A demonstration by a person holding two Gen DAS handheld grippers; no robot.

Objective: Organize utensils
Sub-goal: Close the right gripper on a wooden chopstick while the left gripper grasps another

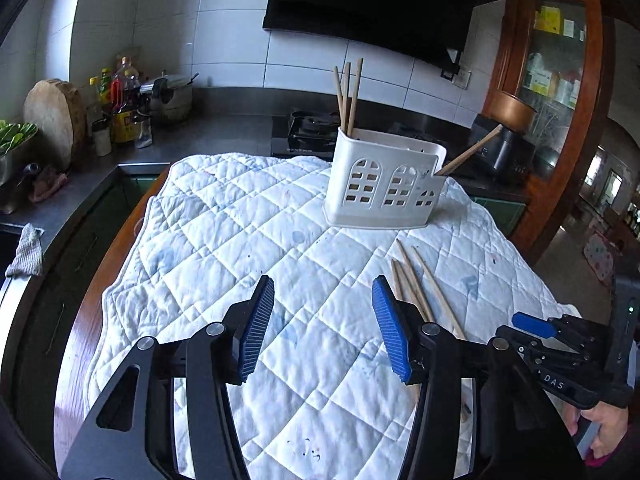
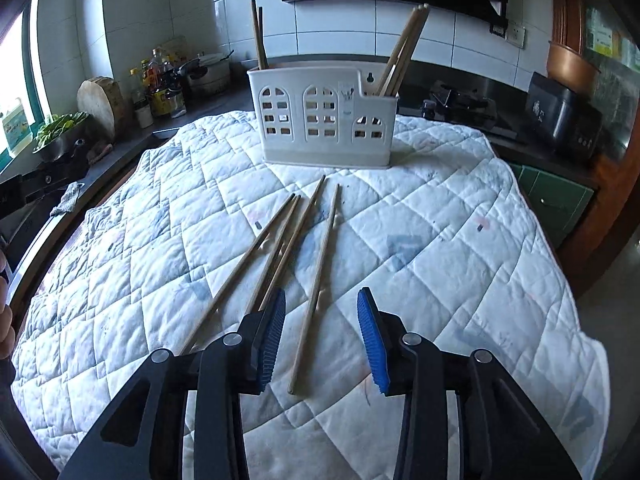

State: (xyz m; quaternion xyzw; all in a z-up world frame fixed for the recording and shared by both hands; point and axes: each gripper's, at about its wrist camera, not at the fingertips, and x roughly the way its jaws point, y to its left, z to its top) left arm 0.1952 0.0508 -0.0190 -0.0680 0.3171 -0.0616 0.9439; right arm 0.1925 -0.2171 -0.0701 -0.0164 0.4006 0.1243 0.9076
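A white plastic utensil holder (image 1: 384, 184) (image 2: 324, 120) with arched cut-outs stands upright on the quilted white cloth (image 1: 240, 232) (image 2: 440, 216). Wooden chopsticks stick up from its two ends (image 2: 404, 52) (image 1: 349, 96). Several loose chopsticks (image 2: 288, 248) (image 1: 420, 284) lie on the cloth in front of it. My right gripper (image 2: 322, 340) hovers open low over their near ends, one chopstick lying on the cloth below the gap, untouched. My left gripper (image 1: 323, 328) is open over bare cloth, the loose chopsticks just right of its right finger. The right gripper (image 1: 532, 326) shows at the left wrist view's right edge.
A dark counter (image 1: 192, 136) behind the table carries bottles (image 1: 120, 100), a round wooden board (image 1: 56, 120), a pot and a gas hob (image 2: 464, 104). A black appliance (image 2: 560, 116) and a wooden cabinet (image 1: 560, 80) stand at the right. A hand (image 1: 604, 428) holds the right gripper's handle.
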